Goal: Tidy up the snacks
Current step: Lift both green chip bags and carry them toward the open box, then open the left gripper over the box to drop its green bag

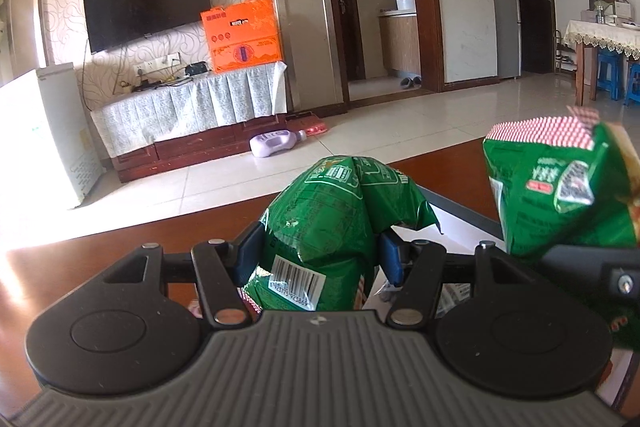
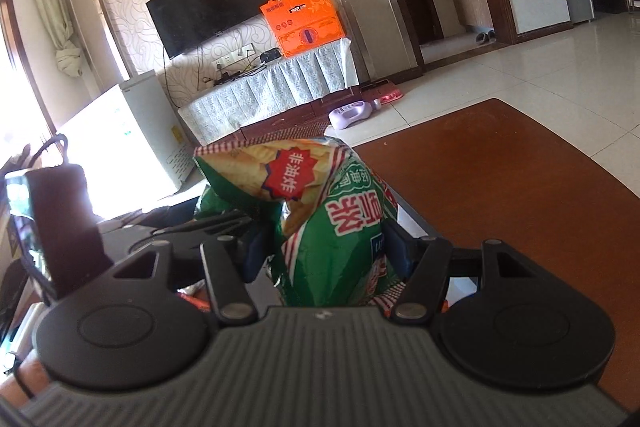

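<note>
**Two green snack bags, one in each pair of tongs**

Far left stands a white fridge (image 1: 44,131), bright with sun from that side. Next to it a dark TV (image 1: 146,9) hangs on the swirl-patterned wall, above a low cabinet (image 1: 192,107) draped with a pale cloth. An orange box (image 1: 242,35) sits on the right end of that cabinet. A lilac bottle (image 1: 276,143) lies on its side on the tiled floor just in front.

Nearer, over the brown counter (image 1: 80,267), the left tongs (image 1: 318,253) are clamped on a green bag (image 1: 332,203). Their blue pads (image 1: 250,251) press in on both sides, and the foil puckers between them. The bag stands up out of the grip, barcode facing the camera. A white sheet with a dark edge (image 1: 460,223) lies on the counter just behind it.

To the right, in the left wrist view, the second bag (image 1: 560,195) hangs close by, at about the same height and apart from the first. Its checked red and white seam is on top.

The right tongs (image 2: 326,257) grip that second bag (image 2: 340,227) the same way, the pads squeezing its crumpled middle. A red starburst label and pictured chips face the camera near the folded top. The left tongs' black frame (image 2: 192,223) shows just left of this bag, and the bare counter (image 2: 520,187) stretches away on the right.

Beyond, a doorway (image 1: 376,7) opens into a further room, and far right a lace-covered table (image 1: 604,35) stands over blue stools (image 1: 610,75).
</note>
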### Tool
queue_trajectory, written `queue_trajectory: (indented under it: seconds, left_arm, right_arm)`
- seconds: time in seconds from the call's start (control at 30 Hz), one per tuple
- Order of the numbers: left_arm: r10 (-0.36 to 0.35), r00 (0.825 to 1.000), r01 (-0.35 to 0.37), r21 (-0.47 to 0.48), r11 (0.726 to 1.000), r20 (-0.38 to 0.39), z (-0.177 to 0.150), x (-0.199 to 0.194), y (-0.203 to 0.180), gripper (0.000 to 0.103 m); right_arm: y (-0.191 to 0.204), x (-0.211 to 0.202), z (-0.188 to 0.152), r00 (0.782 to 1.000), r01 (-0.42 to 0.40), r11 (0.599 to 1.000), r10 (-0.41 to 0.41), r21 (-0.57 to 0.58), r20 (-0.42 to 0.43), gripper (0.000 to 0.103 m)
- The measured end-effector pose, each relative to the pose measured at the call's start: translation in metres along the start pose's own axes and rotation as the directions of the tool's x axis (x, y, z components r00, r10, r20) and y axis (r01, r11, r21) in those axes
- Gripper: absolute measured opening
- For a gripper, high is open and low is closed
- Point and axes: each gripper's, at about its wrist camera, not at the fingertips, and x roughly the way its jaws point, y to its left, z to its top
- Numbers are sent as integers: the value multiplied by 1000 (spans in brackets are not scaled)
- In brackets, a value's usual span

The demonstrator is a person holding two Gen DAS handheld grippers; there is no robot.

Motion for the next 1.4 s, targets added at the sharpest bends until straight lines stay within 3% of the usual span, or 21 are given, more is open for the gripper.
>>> queue_trajectory:
  seconds: [0.47, 0.73, 1.03, 1.4]
  left_arm:
    - [-36, 999, 36, 37, 999, 1, 10, 43, -14, 68]
    - [-37, 999, 37, 24, 999, -4, 15, 53, -10, 84]
    - [-16, 1000, 16, 32, 999, 19, 12, 18, 0, 88]
    - [-12, 999, 14, 33, 999, -37, -23, -57, 3, 89]
  right_arm:
    - [2, 11, 5, 999, 38, 999, -38, -13, -36, 63]
    - [3, 20, 5, 997, 60, 998, -60, -13, -54, 63]
    - [9, 24, 2, 994, 68, 997, -70, -39, -81, 63]
    - [20, 12, -6, 994, 85, 993, -91, -85, -66, 63]
